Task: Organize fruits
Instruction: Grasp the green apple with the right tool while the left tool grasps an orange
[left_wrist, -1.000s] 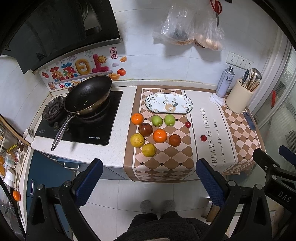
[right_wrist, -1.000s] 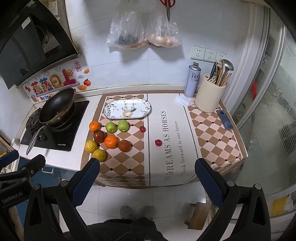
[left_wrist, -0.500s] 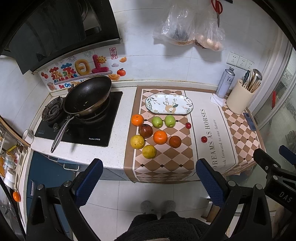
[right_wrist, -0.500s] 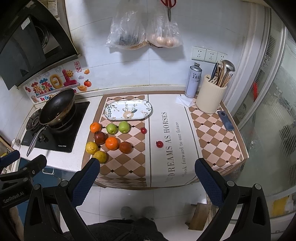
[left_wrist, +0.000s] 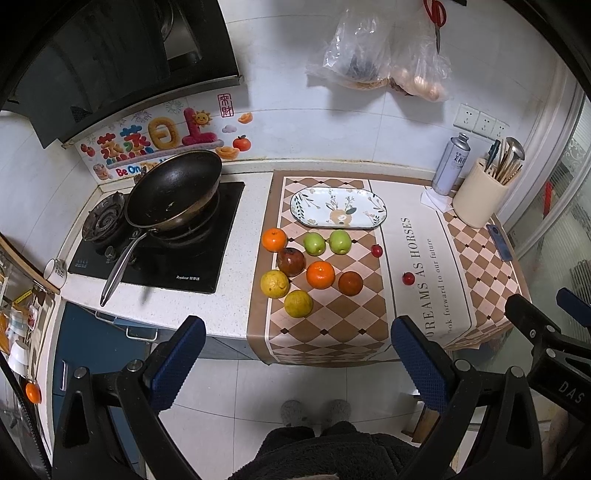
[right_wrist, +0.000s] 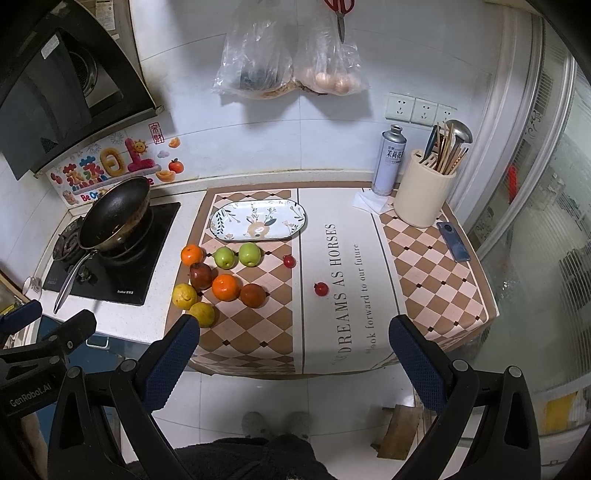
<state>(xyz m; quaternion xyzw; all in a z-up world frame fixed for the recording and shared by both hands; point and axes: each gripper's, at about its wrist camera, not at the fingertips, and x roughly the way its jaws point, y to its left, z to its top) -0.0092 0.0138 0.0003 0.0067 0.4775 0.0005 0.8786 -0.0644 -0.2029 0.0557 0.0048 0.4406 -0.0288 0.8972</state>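
Both my hand-held grippers are up in the air in front of the bench, nothing in either one. My left hand-held gripper (left_wrist: 293, 349) has its blue pads spread wide apart, and my right hand-held gripper (right_wrist: 293, 349) is spread just as wide.

All the fruit sits on the checkered mat (left_wrist: 332, 314) in a loose bunch, just in front of the oval plate (left_wrist: 338, 207), which has no fruit on it. Nearest the plate are two green apples (left_wrist: 327, 242) side by side, with an orange (left_wrist: 274, 239) off to their left. Behind those there's a dark red apple (left_wrist: 291, 261), another orange (left_wrist: 320, 274) and a brownish-red fruit (left_wrist: 350, 283). Closest to the bench edge are two yellow fruits (left_wrist: 286, 292), nearly touching.

Two small red fruits sit apart from the bunch: one (right_wrist: 289, 261) right of the green apples, the other (right_wrist: 321, 288) out on the white strip with the lettering.

Left of the mat is a black pan (left_wrist: 173, 194) on the stove. At the back right corner stand a spray can (right_wrist: 388, 164) and a utensil holder (right_wrist: 424, 192).
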